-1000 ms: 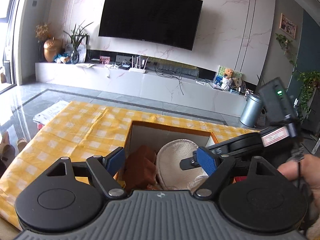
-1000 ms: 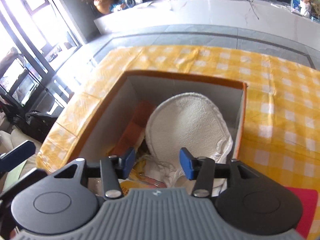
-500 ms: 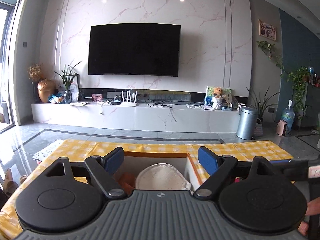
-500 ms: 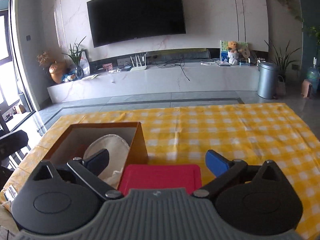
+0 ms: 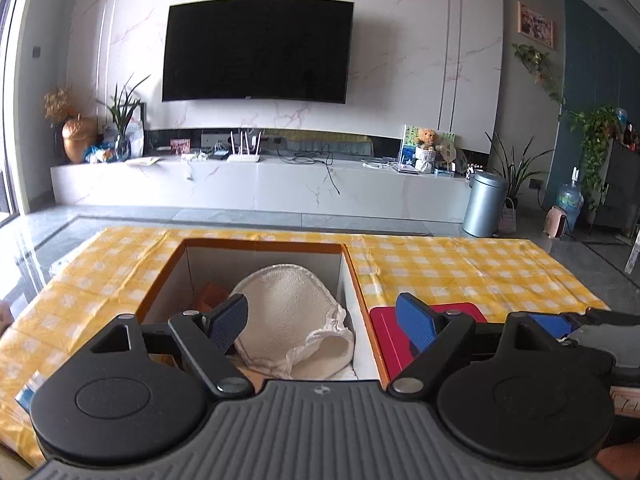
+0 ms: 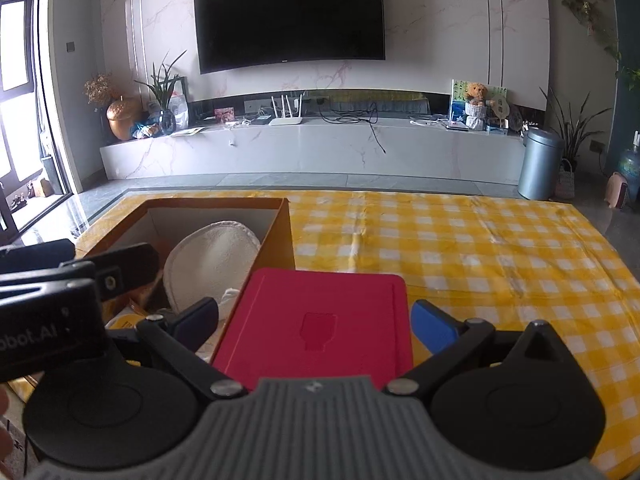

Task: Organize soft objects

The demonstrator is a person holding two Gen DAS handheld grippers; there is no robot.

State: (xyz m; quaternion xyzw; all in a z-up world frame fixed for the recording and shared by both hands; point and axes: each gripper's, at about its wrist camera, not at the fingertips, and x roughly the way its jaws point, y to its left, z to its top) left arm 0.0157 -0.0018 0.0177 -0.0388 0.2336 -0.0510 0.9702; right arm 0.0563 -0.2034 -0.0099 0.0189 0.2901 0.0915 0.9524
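Observation:
An open orange cardboard box (image 5: 352, 272) (image 6: 280, 236) sits on the yellow checked tablecloth. Inside lies a round cream soft pad (image 5: 288, 312) (image 6: 212, 264) on other items, with a brown piece (image 5: 210, 298) at its left. My left gripper (image 5: 324, 324) is open and empty, held above the box's near edge. My right gripper (image 6: 316, 322) is open and empty, held over a red flat lid (image 6: 320, 324) (image 5: 386, 336) that lies right of the box. The left gripper's body (image 6: 52, 312) shows at the left of the right wrist view.
The tablecloth (image 6: 480, 248) stretches to the right of the box. Beyond the table are a grey floor, a long white TV bench (image 5: 260, 184), a wall TV, a metal bin (image 5: 484, 204) and potted plants.
Both grippers have pulled back and up from inside the box and levelled out. The right gripper has moved right, over the red lid. The cream pad stays in the box.

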